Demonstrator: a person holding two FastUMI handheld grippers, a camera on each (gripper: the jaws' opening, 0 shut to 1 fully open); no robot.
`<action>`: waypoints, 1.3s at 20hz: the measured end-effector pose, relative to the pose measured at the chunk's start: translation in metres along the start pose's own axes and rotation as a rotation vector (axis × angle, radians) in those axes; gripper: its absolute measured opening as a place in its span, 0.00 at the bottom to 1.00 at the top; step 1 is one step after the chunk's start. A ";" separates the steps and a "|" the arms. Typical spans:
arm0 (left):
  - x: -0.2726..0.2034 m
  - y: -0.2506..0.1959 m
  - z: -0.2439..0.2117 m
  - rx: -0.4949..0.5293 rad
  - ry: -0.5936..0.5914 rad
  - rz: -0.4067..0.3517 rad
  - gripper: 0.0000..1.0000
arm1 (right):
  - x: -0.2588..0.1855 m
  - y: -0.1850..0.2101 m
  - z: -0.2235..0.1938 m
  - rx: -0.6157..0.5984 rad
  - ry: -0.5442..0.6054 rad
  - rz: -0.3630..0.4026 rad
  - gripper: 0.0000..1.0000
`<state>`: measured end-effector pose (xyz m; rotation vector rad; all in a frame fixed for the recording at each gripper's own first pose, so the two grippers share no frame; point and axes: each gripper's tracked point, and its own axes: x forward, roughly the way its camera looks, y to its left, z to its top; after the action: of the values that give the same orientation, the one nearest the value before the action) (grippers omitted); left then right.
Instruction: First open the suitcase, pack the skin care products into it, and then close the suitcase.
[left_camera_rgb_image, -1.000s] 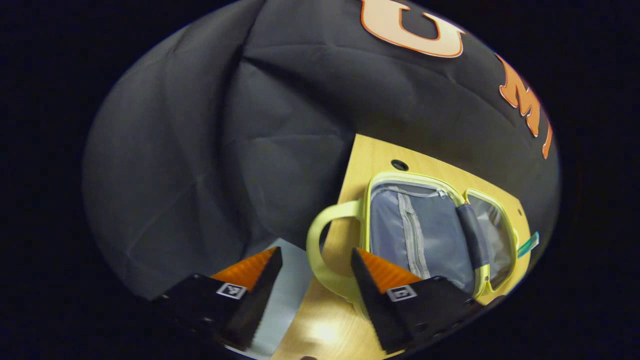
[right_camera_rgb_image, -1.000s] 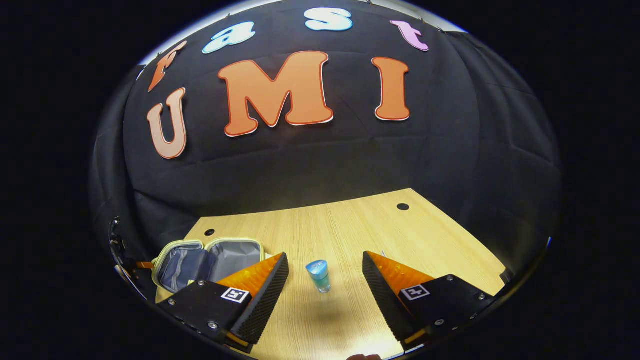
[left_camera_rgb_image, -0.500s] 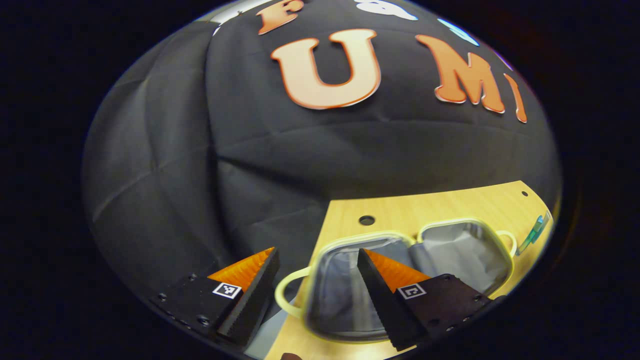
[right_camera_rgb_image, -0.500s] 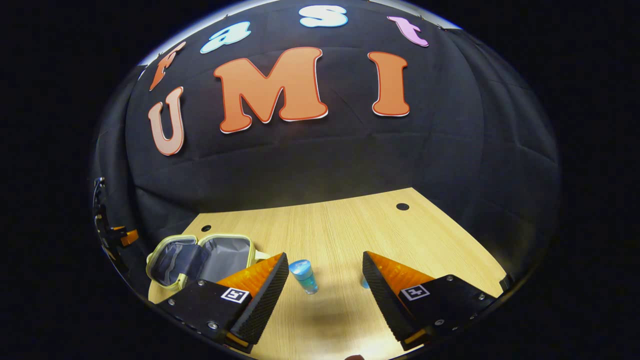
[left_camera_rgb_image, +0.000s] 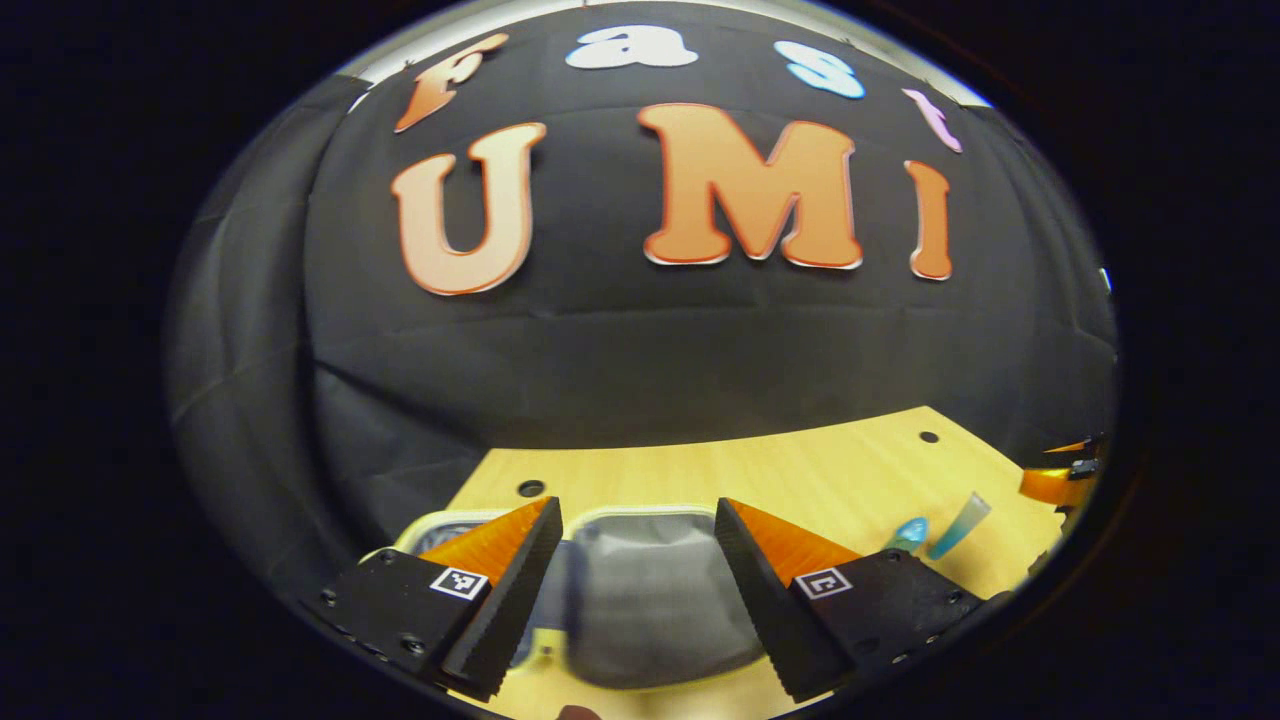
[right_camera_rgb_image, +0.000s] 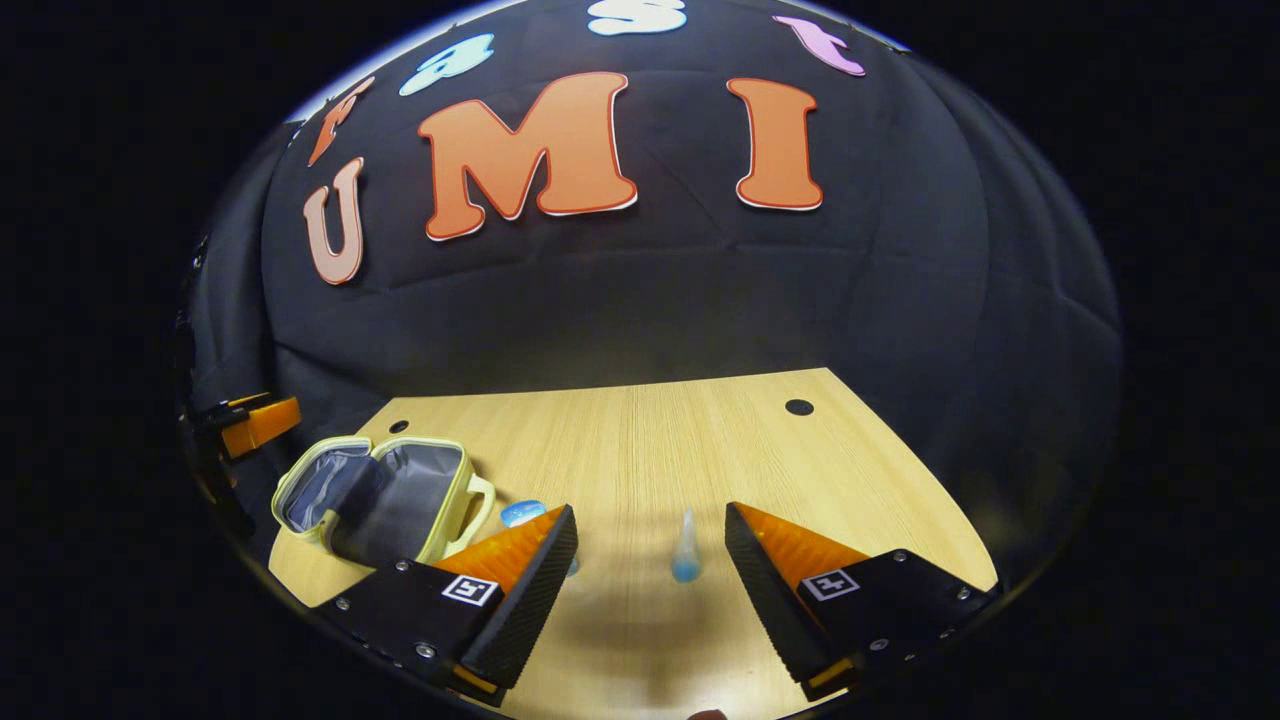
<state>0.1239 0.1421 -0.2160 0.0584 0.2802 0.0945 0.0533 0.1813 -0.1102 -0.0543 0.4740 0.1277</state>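
We see both claws gaping: left gripper (left_camera_rgb_image: 637, 515) above the soft, grey-lined suitcase (left_camera_rgb_image: 655, 595), right gripper (right_camera_rgb_image: 650, 520) framing a slim translucent tube (right_camera_rgb_image: 685, 545) on wood-grain table (right_camera_rgb_image: 650, 440).

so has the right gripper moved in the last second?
Yes. The right gripper has swung rightward: against the table, the blue-capped bottle has slid left and the tube now lies between its open fingers.

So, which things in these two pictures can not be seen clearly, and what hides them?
- Blue-capped bottle: right gripper view, lower part hidden behind a finger of the right gripper.
- Suitcase: left gripper view, both sides covered by the left gripper; contents unclear.
- Tube: right gripper view, too small to identify.
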 end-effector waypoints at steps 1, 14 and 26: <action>0.003 -0.026 -0.007 -0.003 0.008 -0.029 0.95 | 0.001 -0.005 -0.002 -0.001 0.008 0.011 0.95; 0.019 -0.213 -0.117 0.061 0.176 -0.205 0.96 | -0.002 -0.065 -0.036 -0.059 0.096 0.047 0.95; 0.096 -0.244 -0.175 0.143 0.237 -0.148 0.94 | -0.012 -0.108 -0.063 -0.043 0.160 -0.018 0.95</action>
<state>0.1876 -0.0831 -0.4275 0.1689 0.5267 -0.0666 0.0291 0.0681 -0.1589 -0.1111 0.6309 0.1161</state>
